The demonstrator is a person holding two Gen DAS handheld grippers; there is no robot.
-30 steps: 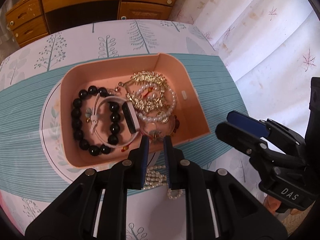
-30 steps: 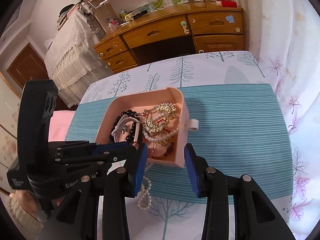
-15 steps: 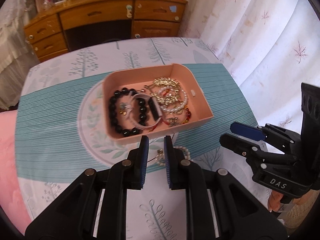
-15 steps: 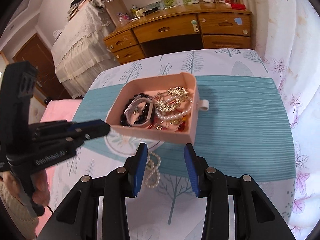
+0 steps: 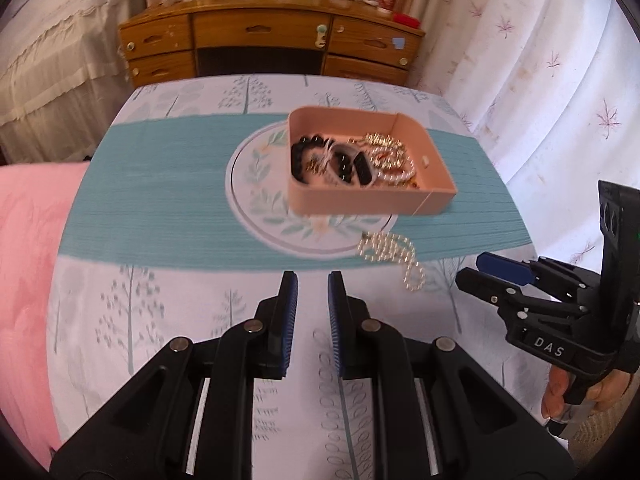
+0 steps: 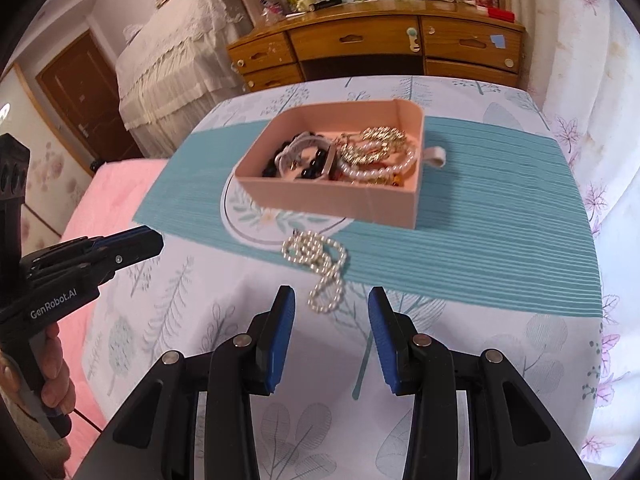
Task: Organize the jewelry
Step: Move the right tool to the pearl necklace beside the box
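A pink open box [image 5: 360, 202] [image 6: 328, 200] stands on the table and holds a black bead bracelet [image 5: 302, 156], a white band, gold chains [image 6: 376, 140] and a pearl strand. A loose pearl necklace [image 5: 394, 254] [image 6: 320, 264] lies on the tablecloth just in front of the box. My left gripper [image 5: 312, 292] is slightly open and empty, back from the box and left of the necklace. My right gripper [image 6: 331, 304] is open and empty, with the necklace's near end between its fingertips' line, a little ahead.
The table carries a white and teal tree-print cloth [image 5: 160, 200]. A pink bed cover [image 5: 24, 260] lies to the left. A wooden desk with drawers [image 6: 380, 44] stands behind the table. White curtains [image 5: 540, 60] hang at the right.
Both grippers have pulled back and up from the box. The left gripper has swung left, so the box now sits farther away. The pearl necklace stays on the cloth.
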